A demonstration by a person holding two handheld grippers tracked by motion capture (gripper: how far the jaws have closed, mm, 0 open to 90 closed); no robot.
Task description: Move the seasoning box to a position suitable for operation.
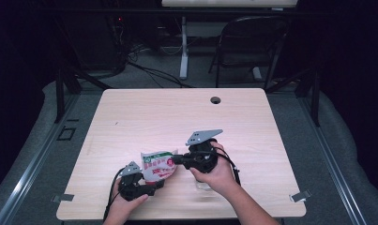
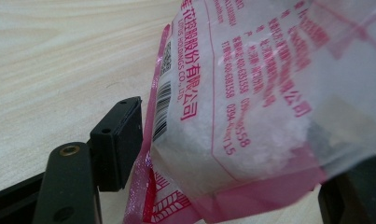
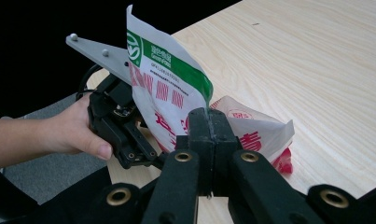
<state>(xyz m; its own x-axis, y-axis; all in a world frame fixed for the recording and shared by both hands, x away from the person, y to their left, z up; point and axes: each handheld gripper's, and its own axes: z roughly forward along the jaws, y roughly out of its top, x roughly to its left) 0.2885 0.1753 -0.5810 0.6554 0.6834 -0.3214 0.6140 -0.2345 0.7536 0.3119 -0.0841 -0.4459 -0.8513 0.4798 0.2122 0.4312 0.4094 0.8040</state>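
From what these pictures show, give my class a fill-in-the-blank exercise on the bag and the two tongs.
1. The right tongs are ____ on the bag.
2. The left tongs stand ____ around the bag's lower end.
3. The bag's top band is coloured ____.
4. The table is made of light ____.

Missing words: shut; open; green; wood
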